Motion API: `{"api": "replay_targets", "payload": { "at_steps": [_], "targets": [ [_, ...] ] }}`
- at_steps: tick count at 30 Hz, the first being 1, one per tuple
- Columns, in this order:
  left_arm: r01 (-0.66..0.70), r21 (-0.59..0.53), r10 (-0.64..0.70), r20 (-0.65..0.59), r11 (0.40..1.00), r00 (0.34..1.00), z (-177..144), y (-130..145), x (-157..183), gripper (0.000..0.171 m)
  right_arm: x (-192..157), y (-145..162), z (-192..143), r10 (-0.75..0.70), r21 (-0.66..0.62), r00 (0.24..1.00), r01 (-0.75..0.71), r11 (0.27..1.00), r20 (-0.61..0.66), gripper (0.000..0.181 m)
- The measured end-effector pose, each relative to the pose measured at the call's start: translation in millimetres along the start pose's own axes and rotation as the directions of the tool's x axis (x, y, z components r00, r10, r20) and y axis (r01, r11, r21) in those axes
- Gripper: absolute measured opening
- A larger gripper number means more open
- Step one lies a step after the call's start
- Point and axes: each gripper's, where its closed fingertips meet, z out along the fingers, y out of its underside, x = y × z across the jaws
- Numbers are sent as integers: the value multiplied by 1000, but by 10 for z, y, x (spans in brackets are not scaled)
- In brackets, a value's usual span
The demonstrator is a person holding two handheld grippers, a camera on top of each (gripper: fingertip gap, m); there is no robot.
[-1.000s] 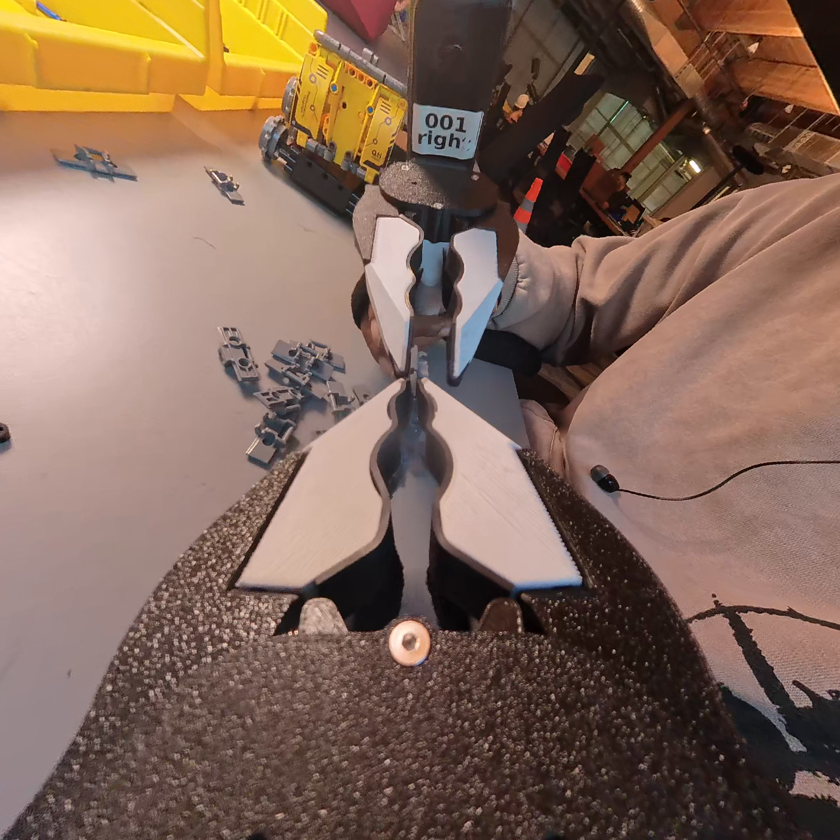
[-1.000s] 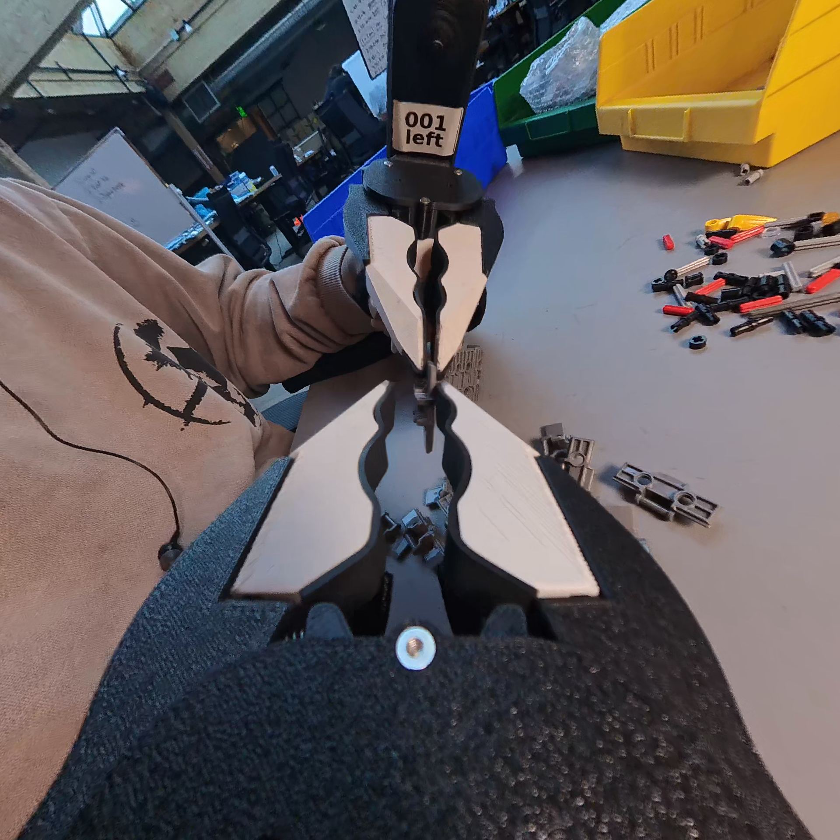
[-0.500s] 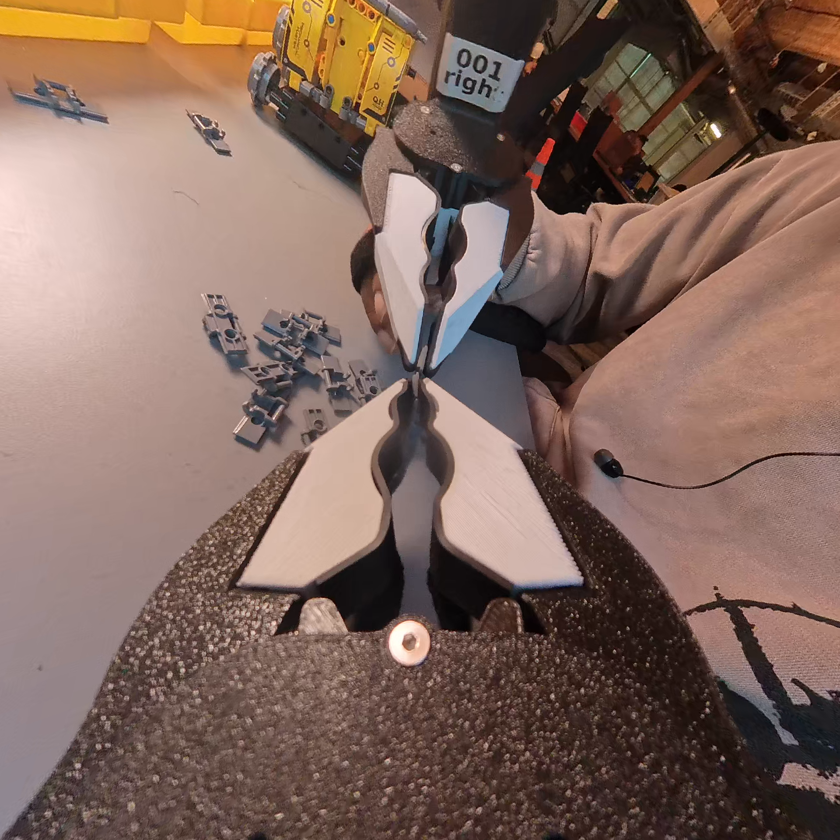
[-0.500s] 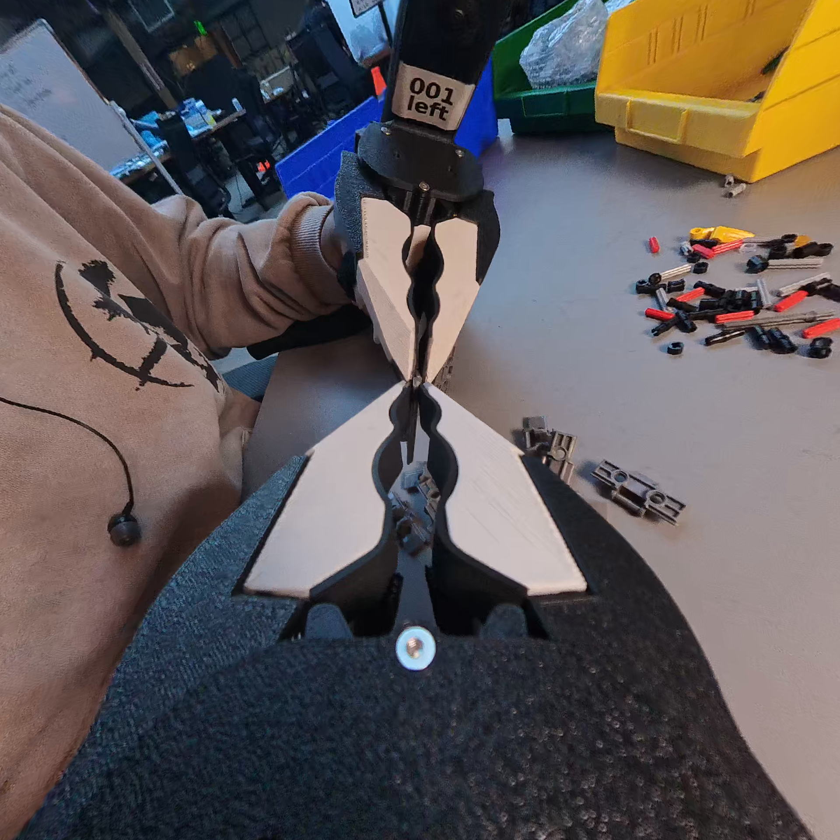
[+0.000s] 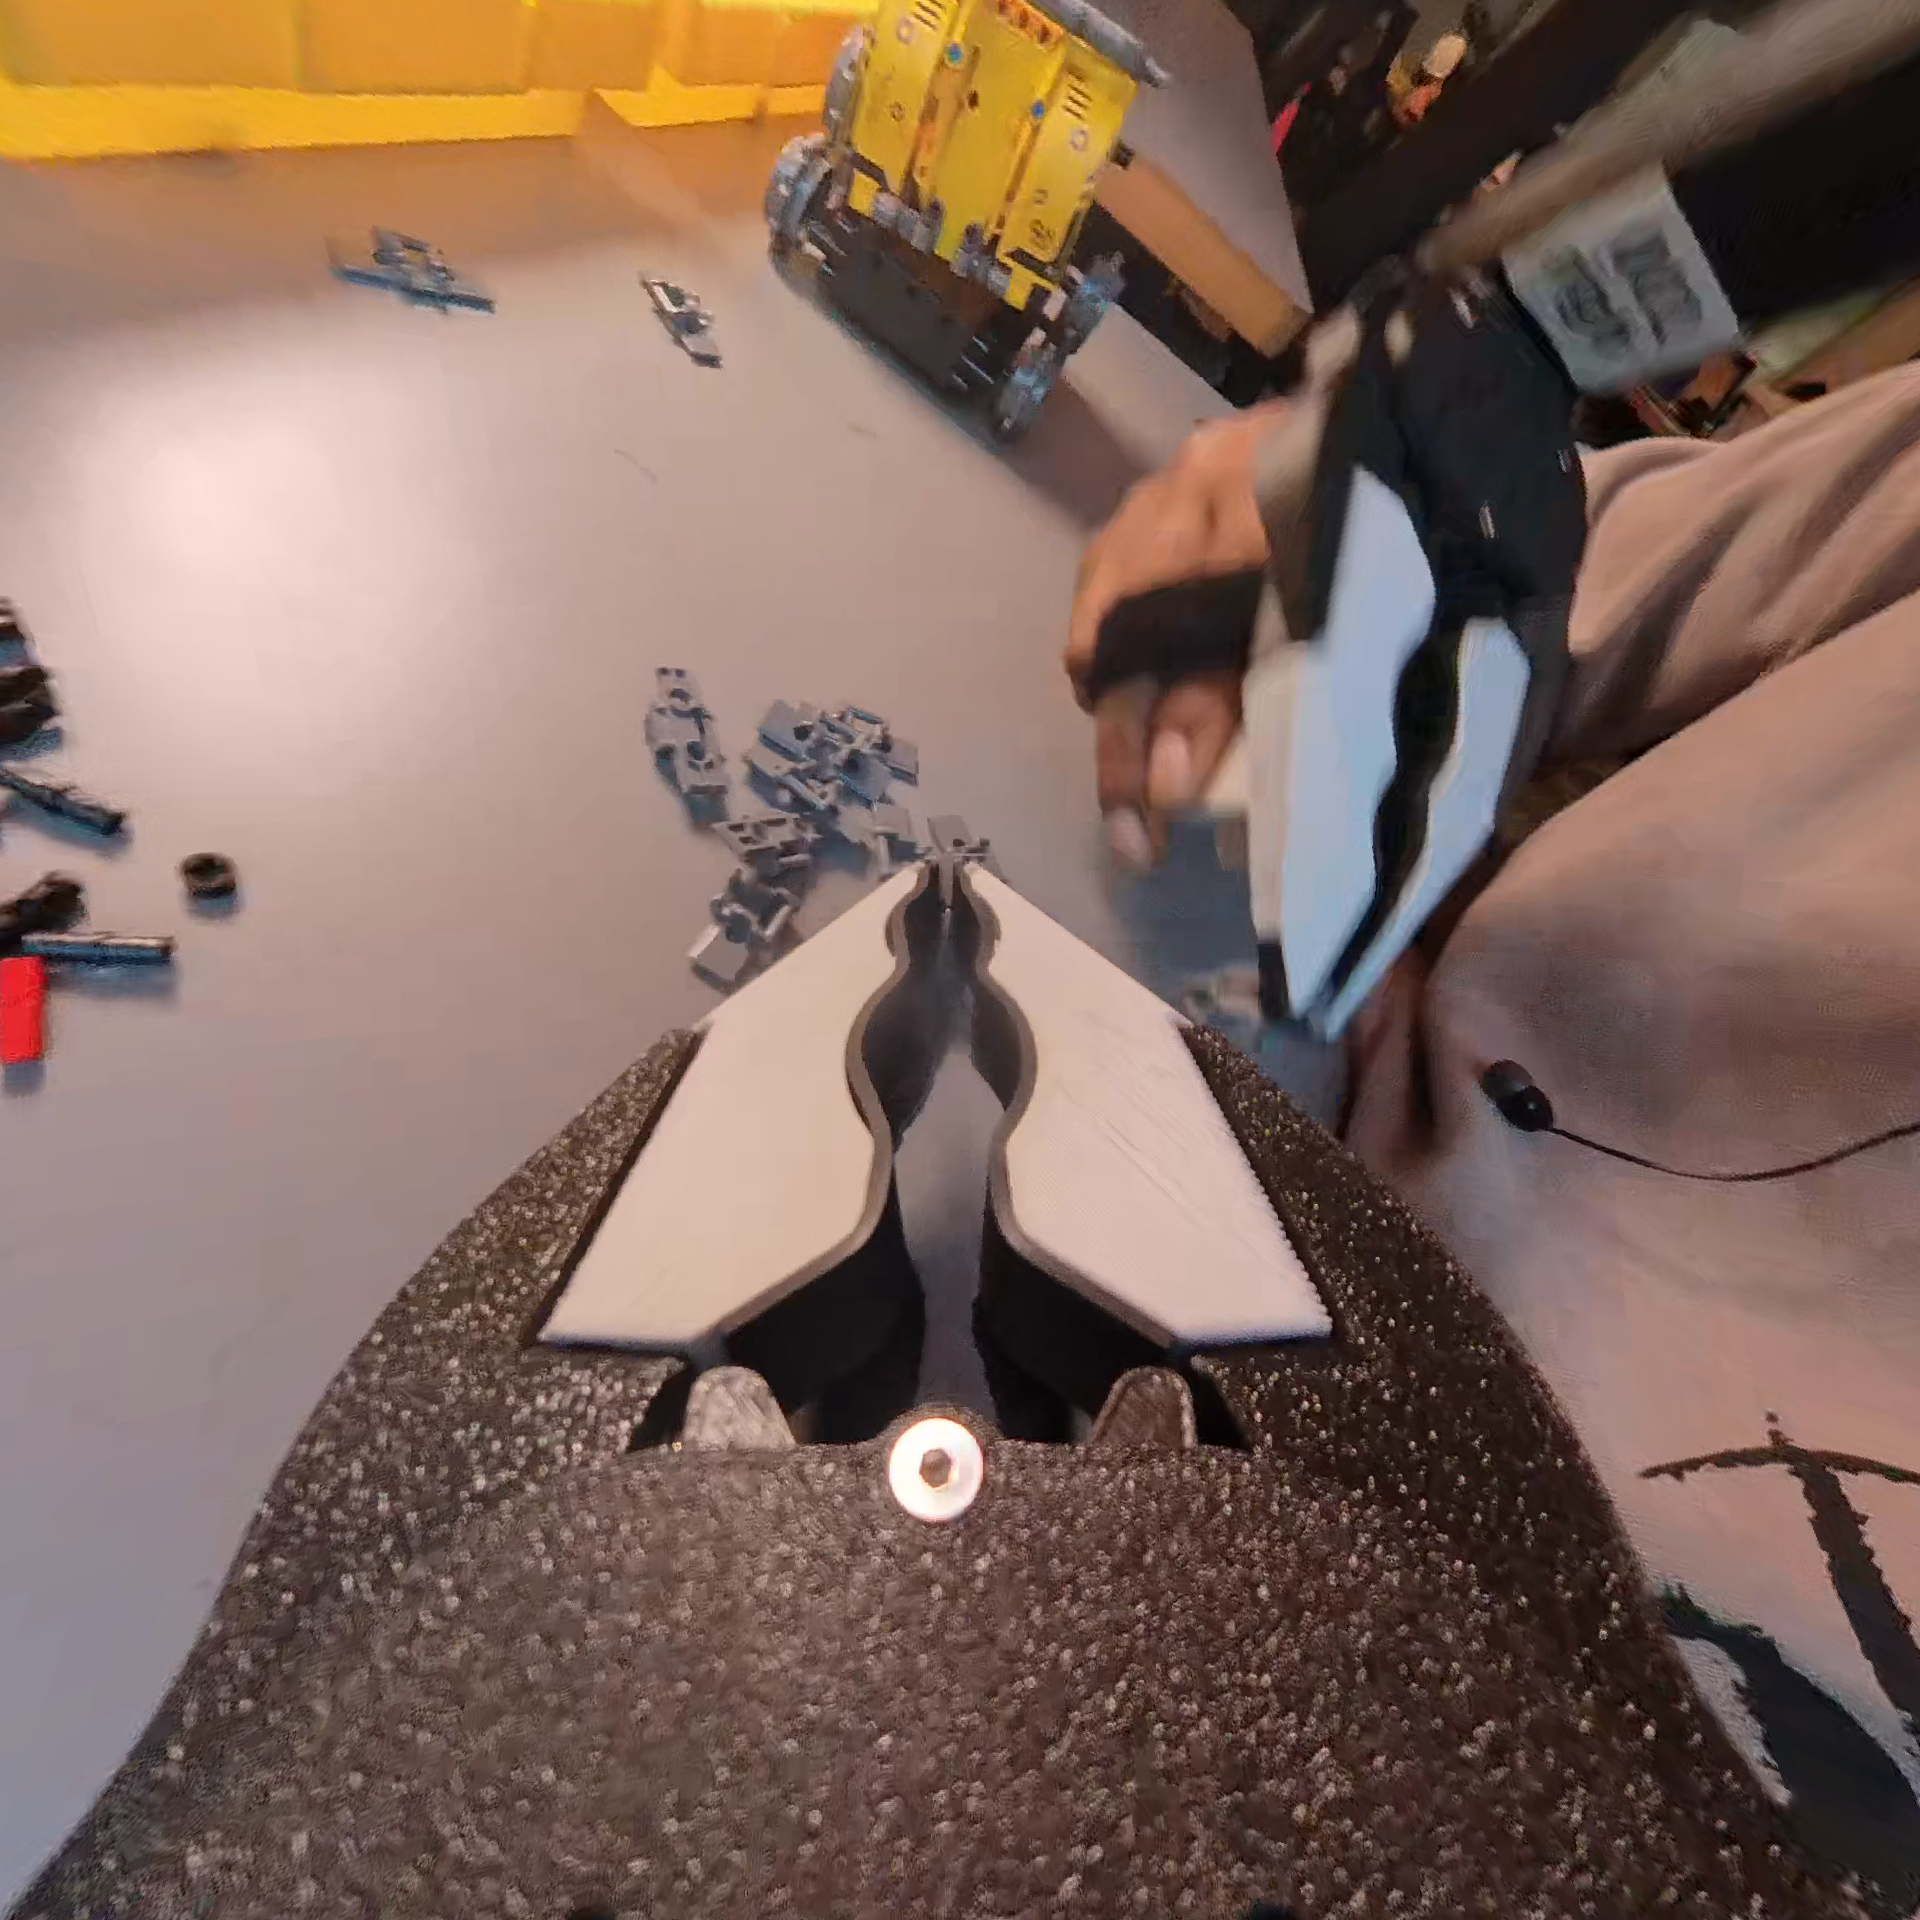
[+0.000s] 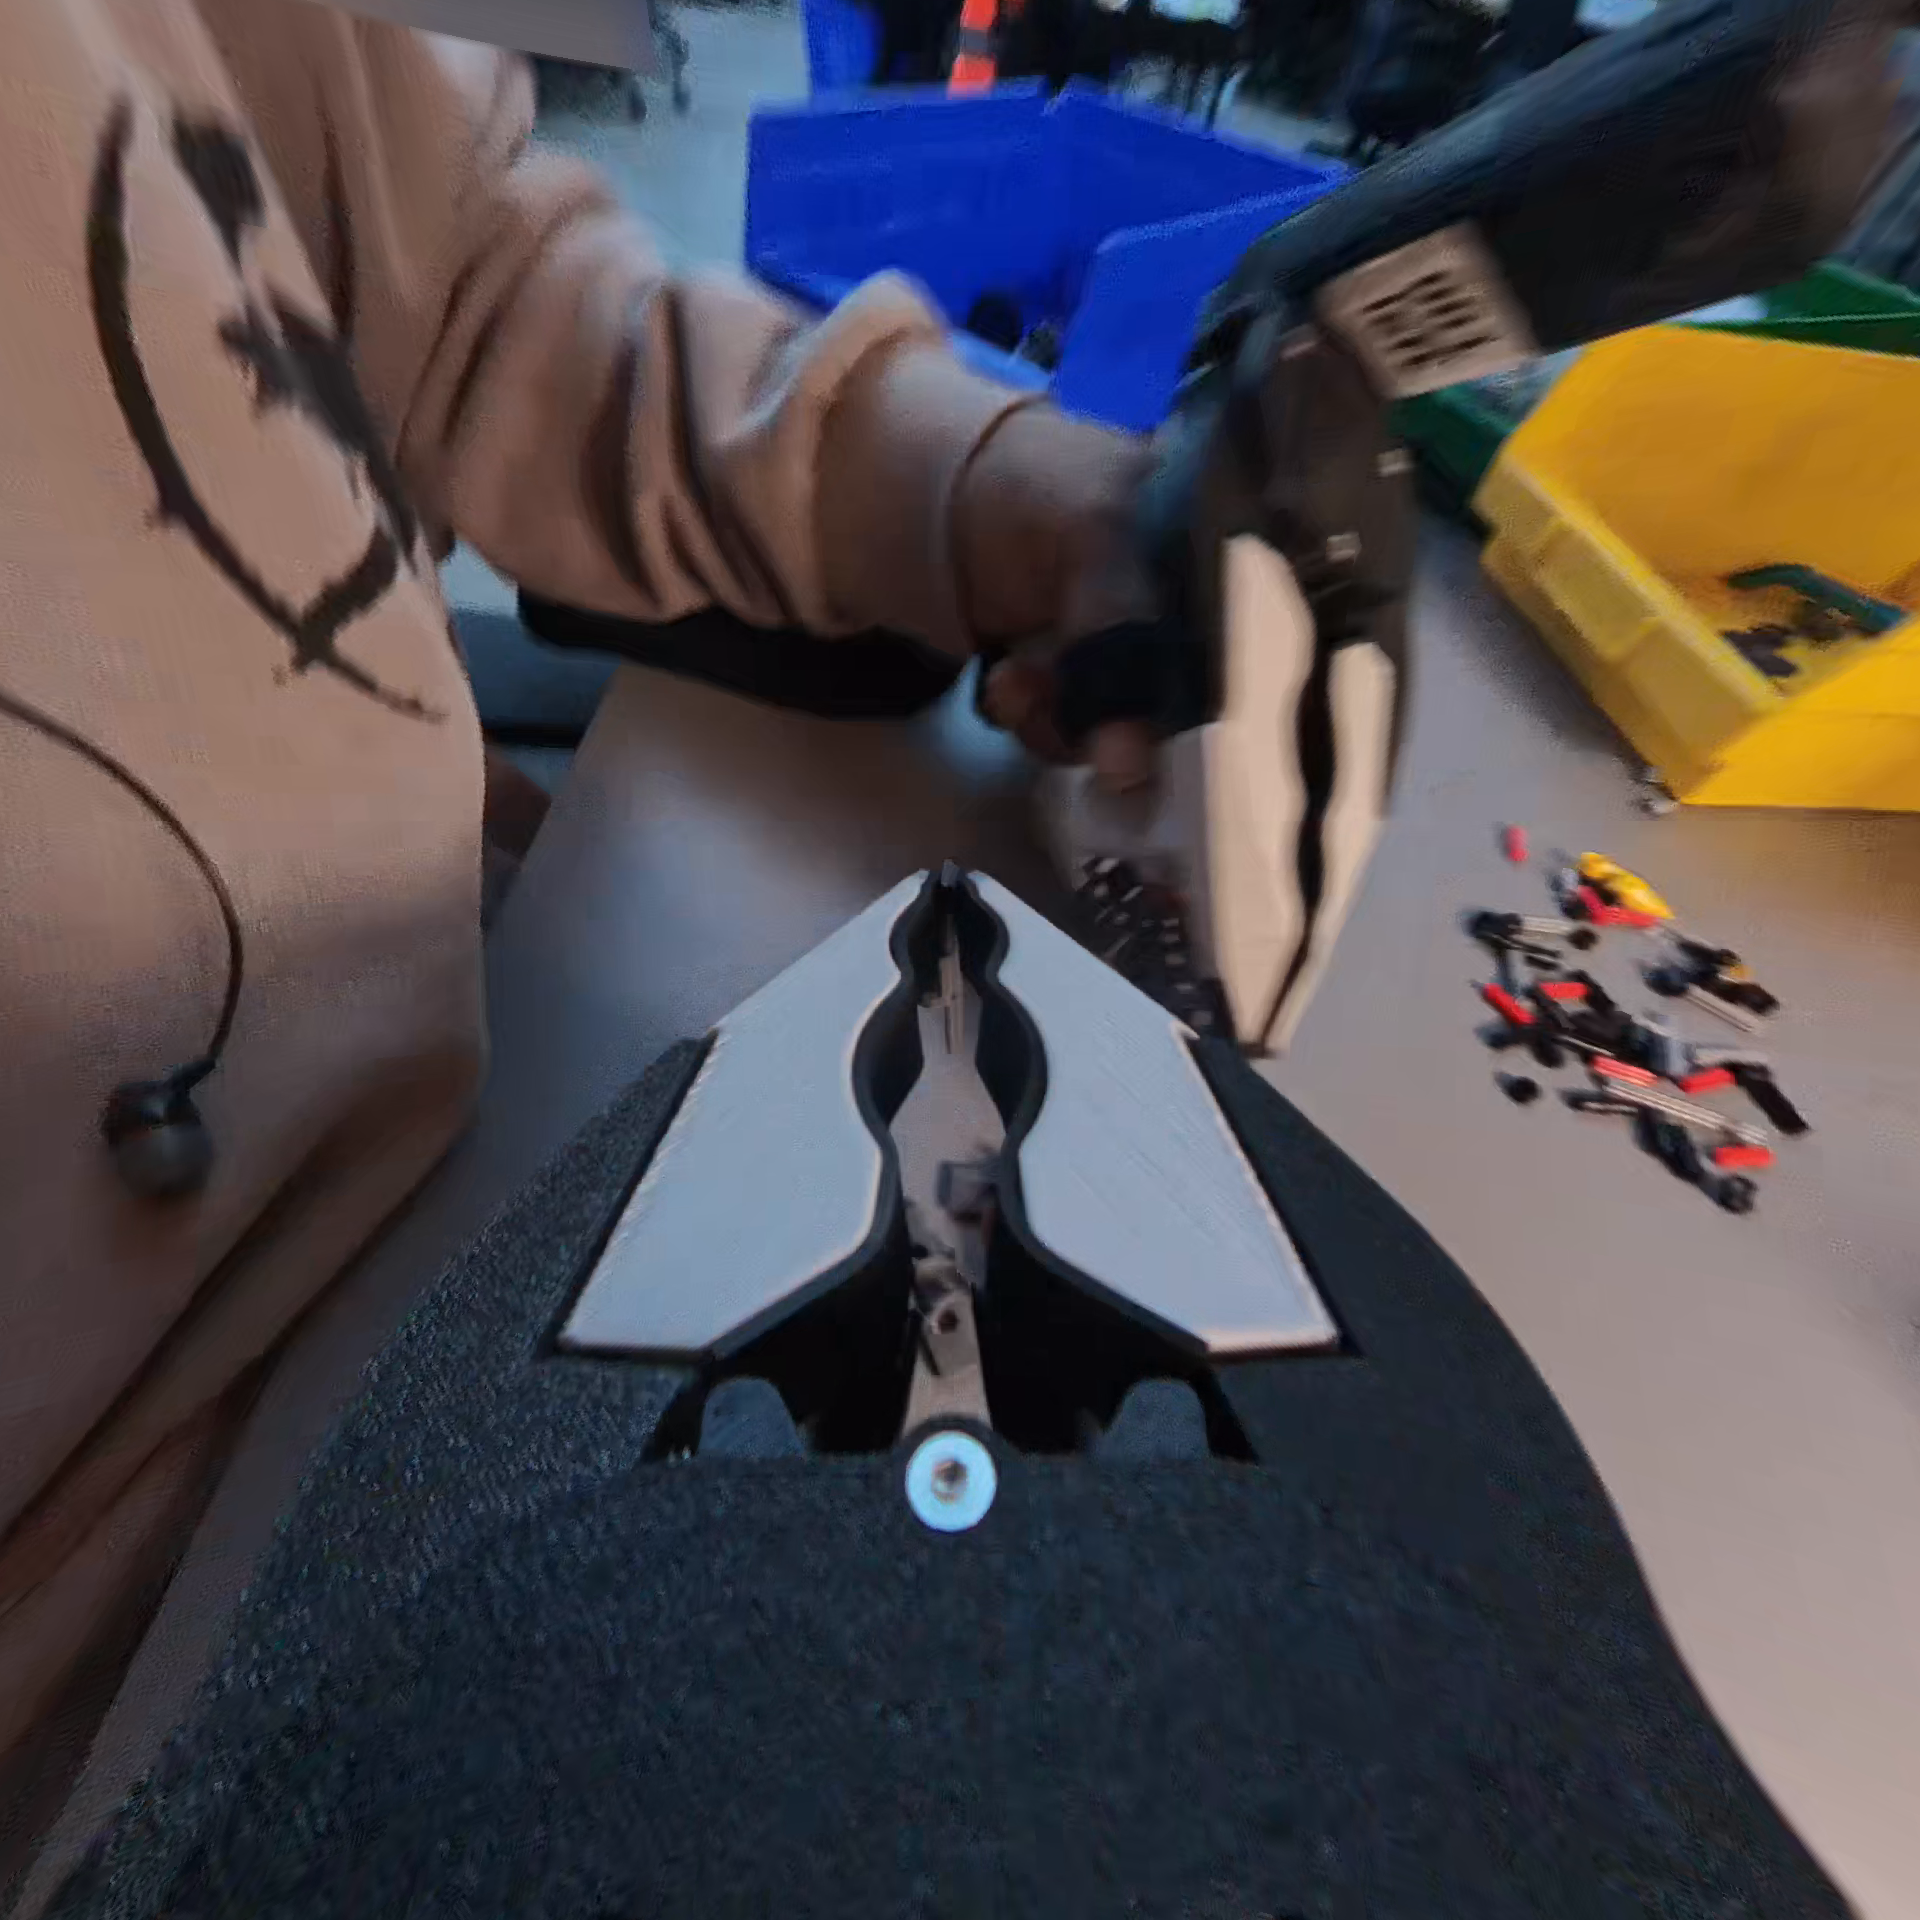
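Both views are dim and warm-toned indoors. A soft glare patch lies on the grey table point(image 5: 260, 499) at far left. Motion blur smears the other gripper point(image 5: 1382, 790), the sleeve point(image 6: 727, 436) and the yellow bin point(image 6: 1621, 582); wide-angle bending curves the edges.

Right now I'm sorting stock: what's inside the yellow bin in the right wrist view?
The yellow bin holds a few dark pieces and a green one near its right end, too blurred to identify. Its near wall hides the rest of the floor.
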Motion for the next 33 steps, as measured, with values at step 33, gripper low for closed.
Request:
{"api": "replay_targets", "payload": {
  "at_steps": [33],
  "targets": [
    [-294, -13, 292, -79, 956, 953, -65, 74, 254, 14, 241, 364, -113, 398, -36, 915, -396, 917, 64, 6]
  ]
}}
